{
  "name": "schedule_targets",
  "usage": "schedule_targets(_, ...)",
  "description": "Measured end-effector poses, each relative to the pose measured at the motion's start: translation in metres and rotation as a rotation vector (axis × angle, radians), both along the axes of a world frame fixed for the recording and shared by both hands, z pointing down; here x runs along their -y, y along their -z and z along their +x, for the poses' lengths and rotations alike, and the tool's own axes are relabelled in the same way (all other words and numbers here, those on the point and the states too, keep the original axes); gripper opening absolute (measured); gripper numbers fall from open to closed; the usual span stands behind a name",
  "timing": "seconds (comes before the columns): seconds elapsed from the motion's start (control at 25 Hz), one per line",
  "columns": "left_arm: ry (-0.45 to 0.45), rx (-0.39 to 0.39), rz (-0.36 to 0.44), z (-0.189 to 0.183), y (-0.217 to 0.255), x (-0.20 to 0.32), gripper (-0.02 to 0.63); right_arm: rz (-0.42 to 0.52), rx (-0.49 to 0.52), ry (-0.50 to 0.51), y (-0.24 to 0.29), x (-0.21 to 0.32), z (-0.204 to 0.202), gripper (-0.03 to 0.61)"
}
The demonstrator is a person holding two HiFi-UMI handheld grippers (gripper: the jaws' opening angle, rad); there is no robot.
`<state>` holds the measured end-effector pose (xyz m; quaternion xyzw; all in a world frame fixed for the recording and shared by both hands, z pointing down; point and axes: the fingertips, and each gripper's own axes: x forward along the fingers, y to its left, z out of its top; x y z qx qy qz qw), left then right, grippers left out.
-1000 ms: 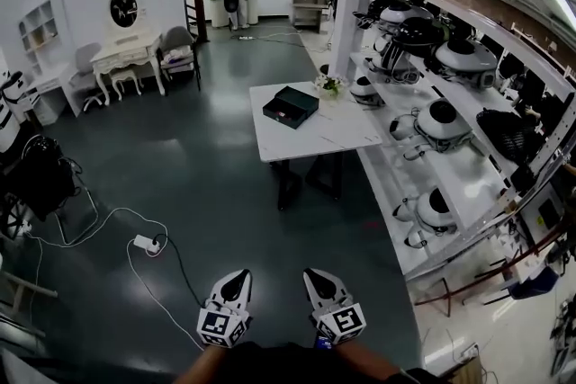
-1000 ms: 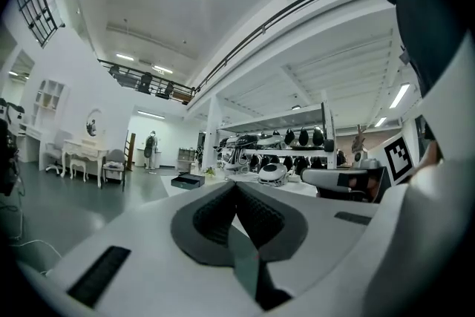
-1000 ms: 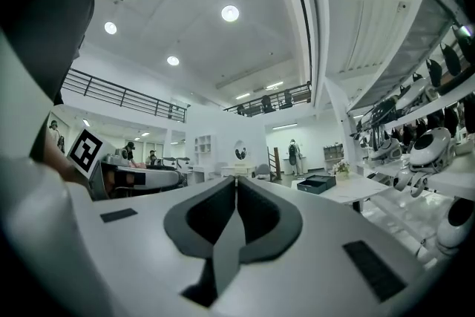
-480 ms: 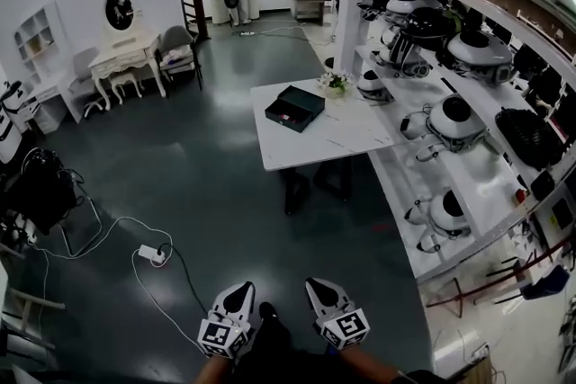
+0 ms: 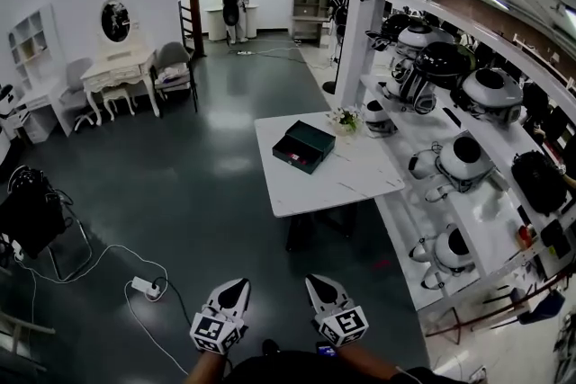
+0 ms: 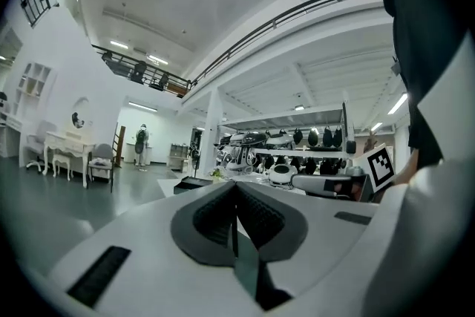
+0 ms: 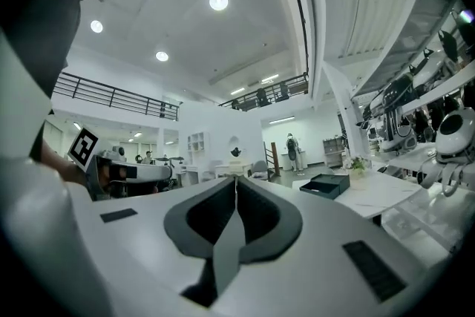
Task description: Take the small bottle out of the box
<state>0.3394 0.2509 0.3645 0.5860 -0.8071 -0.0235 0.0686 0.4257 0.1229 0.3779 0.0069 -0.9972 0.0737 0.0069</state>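
Claws both pressed shut and empty, left claw (image 5: 232, 285) and right claw (image 5: 321, 282) low at 6 o'clock; approach step, box (image 5: 304, 146) well apart at 12 o'clock on table (image 5: 360, 180), small bottle presumably inside but unseen, so next move calls for walking up and spreading one claw.

floor (image 5: 207, 193): dark, glossy, mirrors ceiling lights
tabletop (image 5: 355, 178): white, smooth, faintly veined
box (image 5: 304, 146): dark, matt
left gripper (image 5: 235, 284): smooth white plastic shell, dark matt fingers (image 6: 211, 217)
right gripper (image 5: 316, 281): same white plastic, dark matt fingers (image 7: 261, 214)

Open dark box (image 5: 304, 146) on table (image 5: 360, 174)
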Motion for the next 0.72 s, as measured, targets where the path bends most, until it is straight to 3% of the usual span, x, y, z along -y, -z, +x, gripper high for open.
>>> schedule_targets(0.24,0.017,-0.016,0.006,-0.078,-0.009,0.011,0.015,0.009,0.022,-0.034,0.003,0.021,-0.066,0.034)
schedule_targets(0.4,0.004,-0.044,0.010,-0.110,-0.017,0.030,0.015,-0.003,0.003,-0.066,-0.002,0.045,-0.093,0.034)
schedule_targets(0.72,-0.019,-0.057,-0.044,-0.195,-0.041,0.084,0.015,-0.019,-0.006,-0.076,-0.027,0.099,-0.184,0.034)
